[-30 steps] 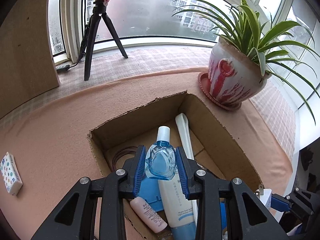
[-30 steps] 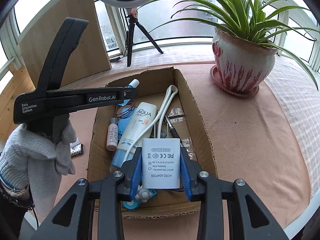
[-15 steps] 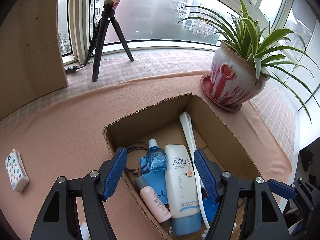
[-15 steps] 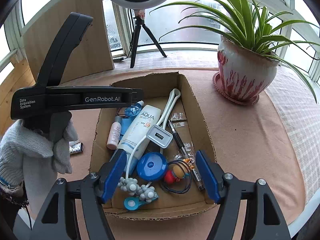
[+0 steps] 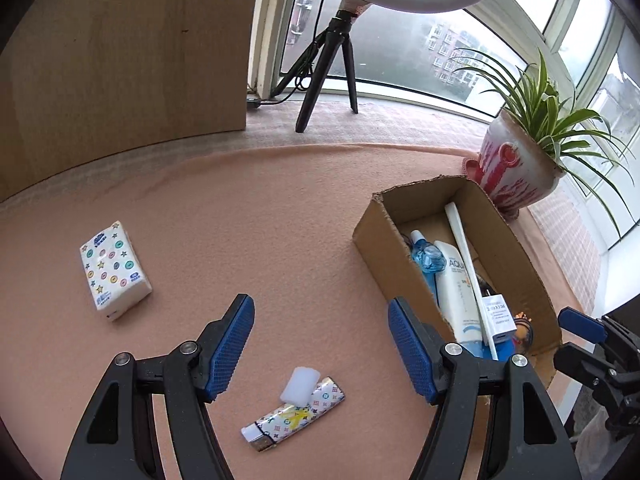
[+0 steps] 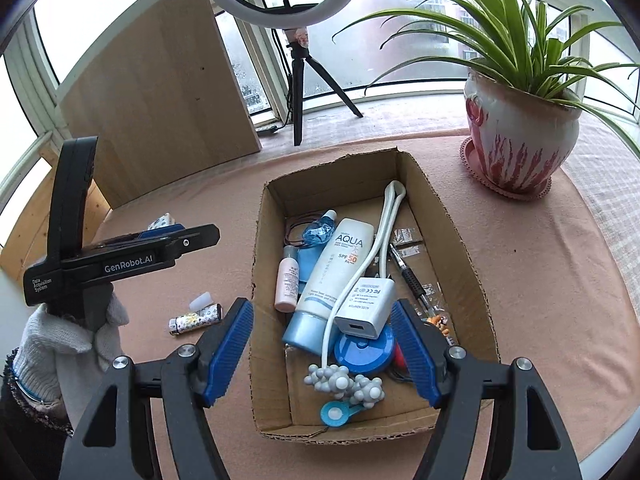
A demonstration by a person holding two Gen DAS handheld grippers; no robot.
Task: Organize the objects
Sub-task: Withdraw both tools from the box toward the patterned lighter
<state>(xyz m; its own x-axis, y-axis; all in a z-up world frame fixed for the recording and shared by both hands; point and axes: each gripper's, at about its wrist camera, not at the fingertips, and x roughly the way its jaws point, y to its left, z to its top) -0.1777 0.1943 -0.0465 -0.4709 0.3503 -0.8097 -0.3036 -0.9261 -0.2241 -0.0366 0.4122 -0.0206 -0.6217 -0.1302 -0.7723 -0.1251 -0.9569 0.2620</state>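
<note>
The cardboard box (image 6: 258, 260) holds a white charger (image 6: 366, 306) with its cable, an AQUA sunscreen tube (image 6: 340, 268), a blue drop bottle (image 6: 318, 232), a pink bottle (image 6: 287, 284) and several small items. My right gripper (image 6: 322, 308) hangs open above the box's near end, holding nothing. My left gripper (image 5: 320, 308) is open and empty over the pink mat, left of the box (image 5: 376, 232). Just below it lie a patterned lighter (image 5: 294, 420) and a small white block (image 5: 300, 386). A tissue pack (image 5: 114, 270) lies farther left.
A potted plant (image 6: 520, 144) stands right of the box at the back. A ring light on a tripod (image 6: 298, 92) and a wooden board (image 5: 120, 60) stand by the window. A gloved hand (image 6: 60, 340) holds the left gripper (image 6: 208, 236).
Both grippers opened. The left dropped the blue bottle in the box and swung left over the mat. The right released the white charger into the box and drew back slightly.
</note>
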